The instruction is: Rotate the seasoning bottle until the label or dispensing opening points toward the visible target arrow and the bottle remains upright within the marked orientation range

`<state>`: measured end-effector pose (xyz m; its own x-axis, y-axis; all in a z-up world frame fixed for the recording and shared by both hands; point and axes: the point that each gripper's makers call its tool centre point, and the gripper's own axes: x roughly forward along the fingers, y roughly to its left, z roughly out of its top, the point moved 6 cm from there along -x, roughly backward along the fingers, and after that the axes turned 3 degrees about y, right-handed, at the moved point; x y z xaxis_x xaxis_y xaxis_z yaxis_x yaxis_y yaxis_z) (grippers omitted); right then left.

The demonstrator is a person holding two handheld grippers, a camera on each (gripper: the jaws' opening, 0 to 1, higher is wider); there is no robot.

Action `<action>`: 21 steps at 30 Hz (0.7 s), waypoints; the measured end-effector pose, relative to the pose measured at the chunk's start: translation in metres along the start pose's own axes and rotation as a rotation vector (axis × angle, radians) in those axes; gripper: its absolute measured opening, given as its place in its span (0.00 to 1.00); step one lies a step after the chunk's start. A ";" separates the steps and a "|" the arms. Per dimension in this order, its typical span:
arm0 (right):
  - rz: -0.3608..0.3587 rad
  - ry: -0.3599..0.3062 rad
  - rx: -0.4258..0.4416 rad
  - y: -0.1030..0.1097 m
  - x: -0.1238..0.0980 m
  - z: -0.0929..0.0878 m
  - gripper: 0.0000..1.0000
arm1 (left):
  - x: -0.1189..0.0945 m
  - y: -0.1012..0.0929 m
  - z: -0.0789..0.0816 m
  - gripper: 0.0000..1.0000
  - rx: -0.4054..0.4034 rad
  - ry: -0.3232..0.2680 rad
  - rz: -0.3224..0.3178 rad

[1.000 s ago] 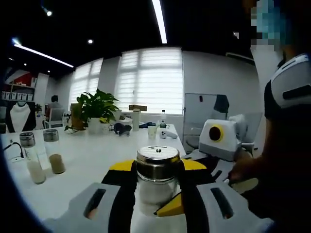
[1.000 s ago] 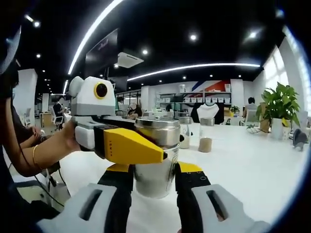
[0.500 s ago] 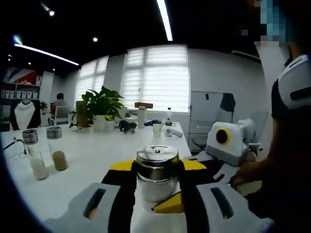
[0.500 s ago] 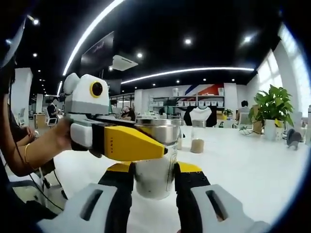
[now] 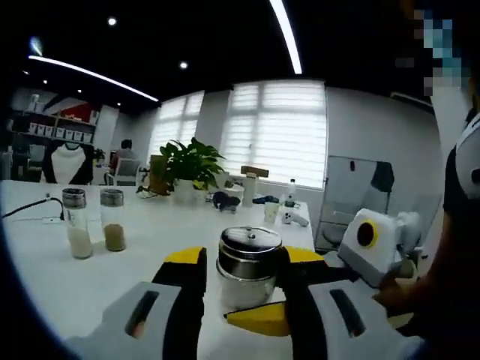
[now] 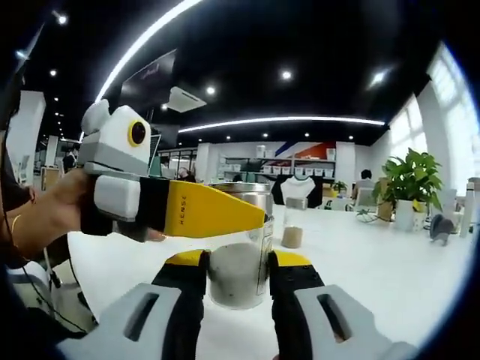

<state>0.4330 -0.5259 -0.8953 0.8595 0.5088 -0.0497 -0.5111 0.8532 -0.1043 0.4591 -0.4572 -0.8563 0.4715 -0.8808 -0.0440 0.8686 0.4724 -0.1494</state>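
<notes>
Right now your left tongs (image 5: 242, 289) clamp the seasoning bottle's (image 5: 248, 268) steel cap, and your right tongs (image 6: 236, 281) close on its glass body, which holds pale powder; the bottle stands upright on the white surface (image 6: 390, 277). Your left tongs reach into the right gripper view from the left, one yellow jaw crossing the cap. Two other glass shakers (image 5: 94, 229) stand well apart on the surface, with a potted plant (image 5: 187, 166) farther back near the windows.
</notes>
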 end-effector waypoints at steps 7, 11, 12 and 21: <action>-0.042 -0.026 -0.007 0.000 0.000 0.002 0.30 | -0.004 0.002 -0.006 0.51 -0.045 -0.019 0.098; -0.073 -0.054 -0.015 -0.001 0.002 0.001 0.30 | -0.006 0.005 -0.004 0.54 -0.022 -0.037 0.184; -0.084 -0.060 -0.009 -0.001 0.003 0.001 0.30 | -0.005 0.005 -0.004 0.54 -0.031 -0.035 0.207; -0.125 -0.072 -0.013 0.004 0.012 -0.007 0.30 | 0.000 0.001 -0.006 0.50 -0.056 -0.050 0.264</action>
<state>0.4415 -0.5174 -0.9027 0.9130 0.4064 0.0360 -0.3999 0.9089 -0.1181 0.4587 -0.4571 -0.8620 0.6886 -0.7240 -0.0404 0.7054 0.6818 -0.1936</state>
